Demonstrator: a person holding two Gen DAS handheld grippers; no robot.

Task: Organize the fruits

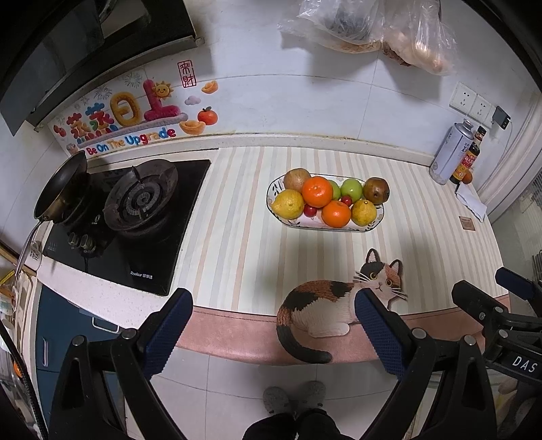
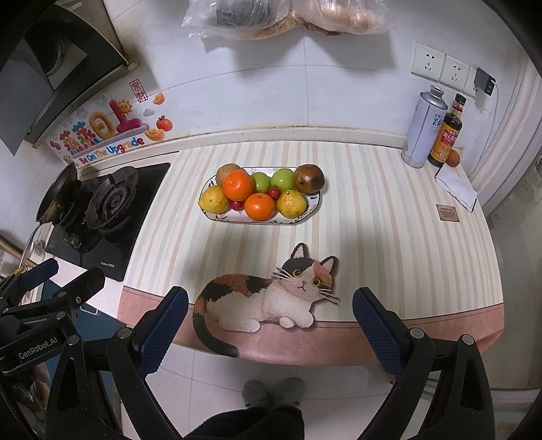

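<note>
An oval patterned plate (image 1: 342,227) (image 2: 237,218) on the striped counter mat holds two oranges (image 1: 317,191) (image 2: 237,184), two lemons (image 1: 288,203) (image 2: 213,199), two green apples (image 1: 351,189) (image 2: 283,179), two brown pears (image 1: 376,190) (image 2: 309,178) and small red fruits (image 1: 309,210) (image 2: 237,204). My left gripper (image 1: 272,309) is open and empty, held back over the counter's front edge. My right gripper (image 2: 271,306) is open and empty, also back at the front edge. Each gripper shows at the side of the other's view.
A gas stove (image 1: 135,203) with a black pan (image 1: 61,184) stands left of the plate. A cat-shaped mat (image 2: 267,294) lies at the front edge. A white can (image 2: 421,127), a sauce bottle (image 2: 447,132) and a folded cloth (image 2: 455,189) stand at the back right. Plastic bags (image 2: 288,17) hang on the wall.
</note>
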